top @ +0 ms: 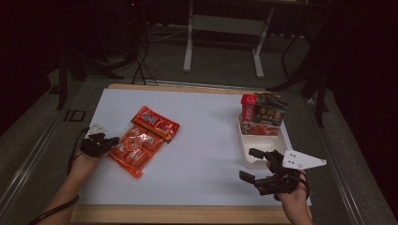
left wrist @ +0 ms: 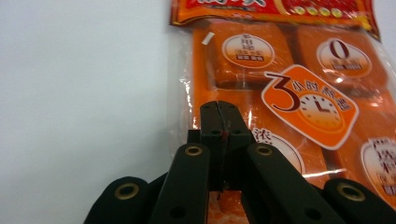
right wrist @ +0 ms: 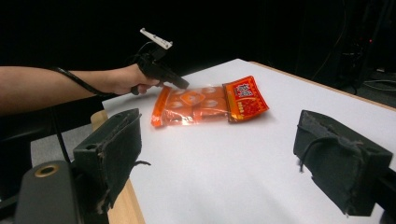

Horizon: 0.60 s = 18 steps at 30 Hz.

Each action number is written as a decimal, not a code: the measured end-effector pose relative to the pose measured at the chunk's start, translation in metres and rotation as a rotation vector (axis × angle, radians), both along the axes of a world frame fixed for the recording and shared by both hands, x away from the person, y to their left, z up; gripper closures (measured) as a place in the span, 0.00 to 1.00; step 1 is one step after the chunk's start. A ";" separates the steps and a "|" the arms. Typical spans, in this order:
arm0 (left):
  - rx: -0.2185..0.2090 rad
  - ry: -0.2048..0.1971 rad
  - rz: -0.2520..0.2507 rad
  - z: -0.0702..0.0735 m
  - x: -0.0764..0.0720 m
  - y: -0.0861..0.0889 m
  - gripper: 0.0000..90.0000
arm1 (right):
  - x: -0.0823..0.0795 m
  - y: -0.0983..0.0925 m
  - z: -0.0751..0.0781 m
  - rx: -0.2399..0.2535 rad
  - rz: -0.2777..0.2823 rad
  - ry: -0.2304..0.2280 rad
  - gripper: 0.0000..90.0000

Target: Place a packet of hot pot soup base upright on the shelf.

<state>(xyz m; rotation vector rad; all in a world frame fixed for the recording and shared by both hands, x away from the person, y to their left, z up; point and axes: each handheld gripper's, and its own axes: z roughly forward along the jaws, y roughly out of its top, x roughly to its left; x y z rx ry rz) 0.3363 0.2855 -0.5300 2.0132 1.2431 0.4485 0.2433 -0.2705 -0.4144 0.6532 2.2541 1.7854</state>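
Note:
An orange snack bag (top: 141, 143) with a red top lies flat on the white sheet, left of centre. My left gripper (top: 114, 139) rests at the bag's left edge. In the left gripper view its jaws (left wrist: 219, 106) are pressed shut just over the bag (left wrist: 299, 93); I cannot tell whether any film is pinched. My right gripper (top: 248, 164) hovers open near the front right, beside a white tray (top: 263, 146). In the right gripper view its pads (right wrist: 116, 144) stand wide apart with nothing between them, facing the bag (right wrist: 205, 100) and the left gripper (right wrist: 184, 85).
The white tray holds a red carton (top: 248, 105) and a dark printed packet (top: 273, 111) standing at its far end. The table's wooden front edge (top: 187, 214) runs below both hands. Dark floor and a desk frame (top: 224, 26) lie beyond.

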 end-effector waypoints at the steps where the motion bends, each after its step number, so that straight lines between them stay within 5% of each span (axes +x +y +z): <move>1: 0.005 0.001 -0.010 0.001 -0.001 -0.004 1.00 | 0.000 0.000 0.000 0.000 0.000 0.002 0.17; 12: -0.026 0.021 -0.096 0.005 -0.009 -0.042 1.00 | -0.001 0.001 -0.001 -0.004 0.006 0.003 0.17; 13: -0.067 0.048 -0.175 0.002 -0.012 -0.060 1.00 | -0.001 0.001 -0.001 -0.003 0.008 0.006 0.17; 17: 0.000 0.036 -0.259 0.008 -0.019 -0.101 1.00 | -0.002 0.001 -0.001 -0.003 0.008 0.007 0.17; 18: -0.014 0.040 -0.269 0.009 -0.018 -0.105 1.00 | -0.002 0.001 -0.001 -0.004 0.007 0.008 0.17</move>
